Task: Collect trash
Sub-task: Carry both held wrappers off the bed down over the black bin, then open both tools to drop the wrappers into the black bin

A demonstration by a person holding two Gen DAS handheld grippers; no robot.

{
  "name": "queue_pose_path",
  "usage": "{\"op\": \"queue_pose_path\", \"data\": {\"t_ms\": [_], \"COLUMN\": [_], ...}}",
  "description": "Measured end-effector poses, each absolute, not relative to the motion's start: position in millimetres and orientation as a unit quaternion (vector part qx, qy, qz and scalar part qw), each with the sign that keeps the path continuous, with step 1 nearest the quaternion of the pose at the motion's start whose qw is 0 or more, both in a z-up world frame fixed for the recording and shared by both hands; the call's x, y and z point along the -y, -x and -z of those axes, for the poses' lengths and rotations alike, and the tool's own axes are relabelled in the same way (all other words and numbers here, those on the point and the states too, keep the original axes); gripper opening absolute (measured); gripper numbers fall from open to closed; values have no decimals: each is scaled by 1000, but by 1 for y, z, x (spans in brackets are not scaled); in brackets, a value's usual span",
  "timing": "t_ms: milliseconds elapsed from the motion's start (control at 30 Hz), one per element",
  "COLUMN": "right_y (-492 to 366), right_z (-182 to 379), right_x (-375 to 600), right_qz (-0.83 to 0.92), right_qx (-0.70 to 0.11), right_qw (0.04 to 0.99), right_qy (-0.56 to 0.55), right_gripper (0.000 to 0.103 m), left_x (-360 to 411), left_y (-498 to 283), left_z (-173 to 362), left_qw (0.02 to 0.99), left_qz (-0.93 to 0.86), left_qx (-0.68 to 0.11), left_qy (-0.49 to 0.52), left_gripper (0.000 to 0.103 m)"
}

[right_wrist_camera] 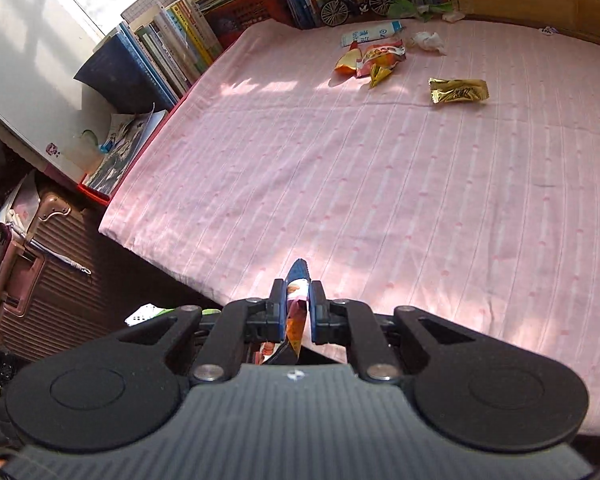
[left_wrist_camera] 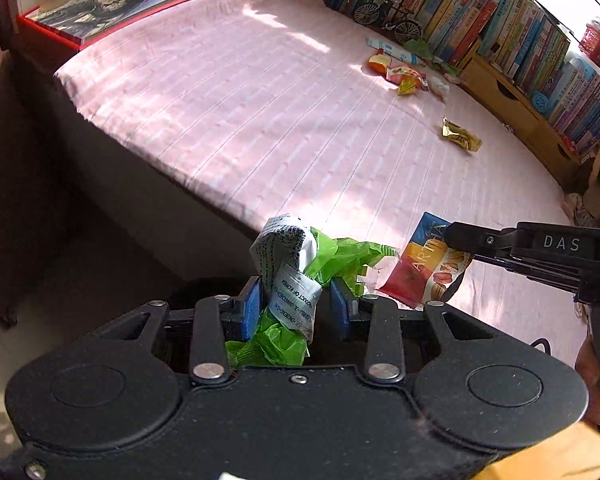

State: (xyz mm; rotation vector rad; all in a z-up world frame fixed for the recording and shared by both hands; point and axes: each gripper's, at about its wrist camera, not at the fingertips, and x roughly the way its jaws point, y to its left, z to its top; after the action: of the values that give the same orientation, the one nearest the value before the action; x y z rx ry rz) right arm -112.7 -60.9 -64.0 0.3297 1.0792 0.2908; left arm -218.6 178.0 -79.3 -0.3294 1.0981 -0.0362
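The right gripper (left_wrist_camera: 452,240) bears the white letters "DAS" on its black body. The snack packet (left_wrist_camera: 424,268) pinched in it shows part of a word, "ARTI". Left of that packet, the crumpled white wrapper (left_wrist_camera: 288,264) reads "PRODUCT OF KOREA"; book spines are illegible.

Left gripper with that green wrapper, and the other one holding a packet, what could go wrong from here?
1. The green wrapper is a loose crumple between the left gripper's pads, which look gapped; it may slip out.
2. The right gripper pinches the packet by one end, so it could twist free.
3. With both full, the gold wrapper and the far pile need another trip.
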Motion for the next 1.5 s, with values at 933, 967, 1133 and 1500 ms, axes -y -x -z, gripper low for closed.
{"op": "queue_pose_path", "data": {"t_ms": [933,967,1133,1500], "right_y": [149,148,142,137], "right_z": [146,147,152,159], "right_x": [-4,-6,-15,-20], "right_qz": [-150,-152,-166,-181], "right_qx": [-571,-571,-572,-578], "right_qw": [805,805,803,796], "right_qy": [-54,-47,-12,6], "right_gripper": [17,17,18,22], "left_x": [-194,-193,-196,-191], "left_y": [239,238,234,232], "left_z": [178,179,182,192], "left_qw": [763,763,759,752], "left_qz": [23,24,18,14], "left_qx": [-624,-624,-627,-634], "left_qy": [167,164,174,183], "left_gripper": [35,35,35,35]}}
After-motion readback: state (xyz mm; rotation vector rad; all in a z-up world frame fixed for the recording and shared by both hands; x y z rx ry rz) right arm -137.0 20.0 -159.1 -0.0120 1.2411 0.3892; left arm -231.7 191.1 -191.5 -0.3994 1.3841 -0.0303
